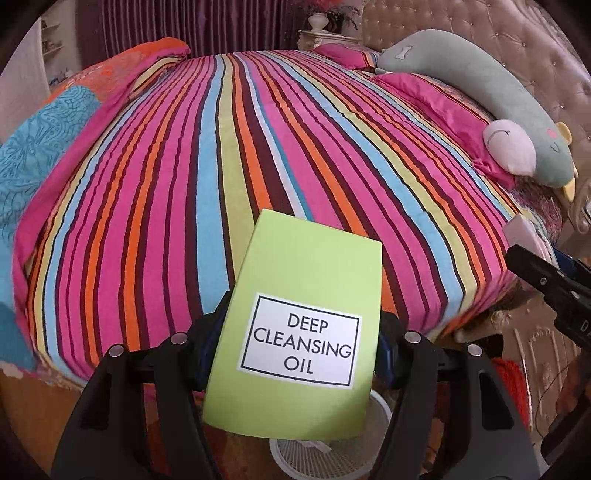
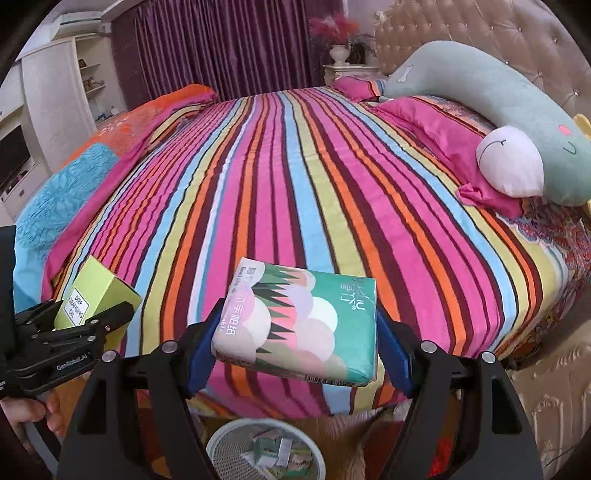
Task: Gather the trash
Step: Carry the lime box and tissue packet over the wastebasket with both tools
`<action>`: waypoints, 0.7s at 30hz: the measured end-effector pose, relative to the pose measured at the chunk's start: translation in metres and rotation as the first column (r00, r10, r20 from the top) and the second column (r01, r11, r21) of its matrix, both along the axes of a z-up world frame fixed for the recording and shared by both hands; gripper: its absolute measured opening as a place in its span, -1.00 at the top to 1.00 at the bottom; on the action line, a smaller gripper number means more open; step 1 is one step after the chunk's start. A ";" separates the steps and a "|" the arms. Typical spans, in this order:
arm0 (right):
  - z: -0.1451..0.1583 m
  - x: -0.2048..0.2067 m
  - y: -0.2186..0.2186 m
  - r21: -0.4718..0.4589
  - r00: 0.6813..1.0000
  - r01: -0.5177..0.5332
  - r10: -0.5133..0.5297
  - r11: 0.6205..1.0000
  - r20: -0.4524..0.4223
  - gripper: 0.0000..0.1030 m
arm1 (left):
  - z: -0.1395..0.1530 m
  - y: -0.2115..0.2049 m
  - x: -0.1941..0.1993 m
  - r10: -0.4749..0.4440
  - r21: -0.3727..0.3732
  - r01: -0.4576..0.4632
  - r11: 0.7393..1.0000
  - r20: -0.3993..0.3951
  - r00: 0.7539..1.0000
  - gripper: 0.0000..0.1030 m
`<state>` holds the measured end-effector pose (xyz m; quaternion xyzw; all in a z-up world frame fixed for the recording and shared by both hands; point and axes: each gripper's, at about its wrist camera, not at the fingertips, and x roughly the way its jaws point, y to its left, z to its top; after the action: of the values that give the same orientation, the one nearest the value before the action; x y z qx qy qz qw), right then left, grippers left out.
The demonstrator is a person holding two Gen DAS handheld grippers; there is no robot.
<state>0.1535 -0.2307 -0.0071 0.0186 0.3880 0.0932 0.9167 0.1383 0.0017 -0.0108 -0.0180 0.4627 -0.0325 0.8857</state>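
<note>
My left gripper is shut on a lime green box labelled "Deep Cleansing Oil" and holds it in the air by the near edge of the bed. The box also shows in the right wrist view, in the left gripper. My right gripper is shut on a green tissue pack with a pastel pattern, held above the bed's edge. A white mesh waste basket with scraps inside stands on the floor below it, and shows in the left wrist view. The right gripper shows at the right.
The bed carries a striped blanket. A long grey-green plush pillow and pink pillows lie by the tufted headboard. A folded orange and blue quilt lies at the left. Shelves and purple curtains stand behind.
</note>
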 end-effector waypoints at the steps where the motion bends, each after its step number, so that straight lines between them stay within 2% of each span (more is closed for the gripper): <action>1: 0.000 -0.003 0.000 0.001 1.000 -0.003 0.003 1.000 -0.002 -0.38 | -0.001 -0.001 -0.008 -0.003 0.000 0.003 1.000 0.001 1.000 -0.23; 8: -0.009 -0.038 -0.002 0.064 0.998 -0.034 0.037 0.997 -0.058 -0.38 | -0.015 -0.002 -0.048 0.005 0.012 -0.005 1.000 -0.021 1.000 -0.23; 14: -0.042 -0.071 0.003 0.111 0.981 -0.063 0.082 0.992 -0.174 -0.38 | -0.036 -0.004 -0.086 -0.007 -0.006 0.007 1.000 -0.067 0.998 -0.23; 21: -0.070 -0.099 0.003 0.167 0.956 -0.026 0.073 0.986 -0.285 -0.38 | -0.070 -0.008 -0.117 -0.022 -0.009 0.021 1.000 -0.145 0.989 -0.23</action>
<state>0.0549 -0.2276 -0.0772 0.0963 0.5098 0.1436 0.8428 0.0213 -0.0063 -0.0810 -0.0187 0.5260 -0.0425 0.8492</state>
